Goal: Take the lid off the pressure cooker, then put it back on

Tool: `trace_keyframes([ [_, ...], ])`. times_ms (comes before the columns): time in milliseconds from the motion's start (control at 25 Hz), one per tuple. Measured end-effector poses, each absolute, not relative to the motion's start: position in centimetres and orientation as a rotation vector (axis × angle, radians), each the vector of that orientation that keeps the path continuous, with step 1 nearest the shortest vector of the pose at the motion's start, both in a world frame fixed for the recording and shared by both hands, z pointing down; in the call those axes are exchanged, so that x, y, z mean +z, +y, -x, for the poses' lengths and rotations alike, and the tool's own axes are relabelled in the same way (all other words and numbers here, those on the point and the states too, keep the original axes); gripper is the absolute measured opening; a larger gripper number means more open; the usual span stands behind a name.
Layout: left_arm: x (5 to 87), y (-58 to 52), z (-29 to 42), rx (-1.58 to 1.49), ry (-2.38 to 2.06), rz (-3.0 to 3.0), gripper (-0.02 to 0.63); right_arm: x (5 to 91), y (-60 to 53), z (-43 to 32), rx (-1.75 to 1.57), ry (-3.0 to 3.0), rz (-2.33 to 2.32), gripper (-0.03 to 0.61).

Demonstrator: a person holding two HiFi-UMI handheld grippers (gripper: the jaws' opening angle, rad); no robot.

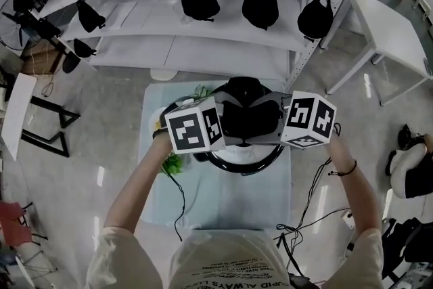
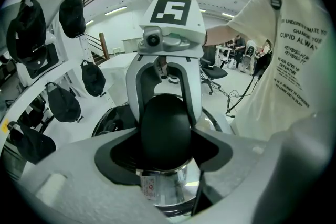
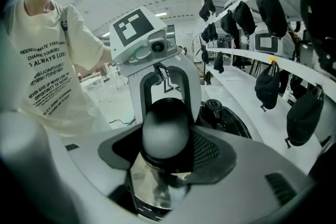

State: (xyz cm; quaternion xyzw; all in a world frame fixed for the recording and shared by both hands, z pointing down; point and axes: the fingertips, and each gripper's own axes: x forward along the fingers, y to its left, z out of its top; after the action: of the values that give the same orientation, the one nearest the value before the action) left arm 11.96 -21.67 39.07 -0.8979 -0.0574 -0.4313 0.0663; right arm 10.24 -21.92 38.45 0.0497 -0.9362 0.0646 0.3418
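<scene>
A black rounded lid handle (image 2: 165, 131) (image 3: 165, 131) sits between both pairs of jaws, with shiny steel (image 2: 163, 189) right under it. My left gripper (image 1: 226, 126) and right gripper (image 1: 270, 124) face each other over the small table and clamp this handle from opposite sides. Each gripper view shows the other gripper's white jaws just behind the handle. A black ring-shaped rim (image 1: 243, 164) shows beneath them in the head view. A black round part of the cooker with a small knob (image 3: 220, 113) lies just beyond the grippers, on the shelf side (image 1: 243, 88).
The pale table (image 1: 223, 206) also carries green items (image 1: 174, 162) at its left and cables (image 1: 181, 199). White shelves with hanging black caps (image 1: 199, 0) stand right behind it. A white table (image 1: 392, 30) is at the far right.
</scene>
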Motion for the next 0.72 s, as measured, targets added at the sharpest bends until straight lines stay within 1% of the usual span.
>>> trace_keyframes([
  [720,41.3,-22.2,-11.9,-1.389,-0.242,2.734,0.284,40.7,-22.6,-10.3,0.269,-2.436,-0.098,0.275],
])
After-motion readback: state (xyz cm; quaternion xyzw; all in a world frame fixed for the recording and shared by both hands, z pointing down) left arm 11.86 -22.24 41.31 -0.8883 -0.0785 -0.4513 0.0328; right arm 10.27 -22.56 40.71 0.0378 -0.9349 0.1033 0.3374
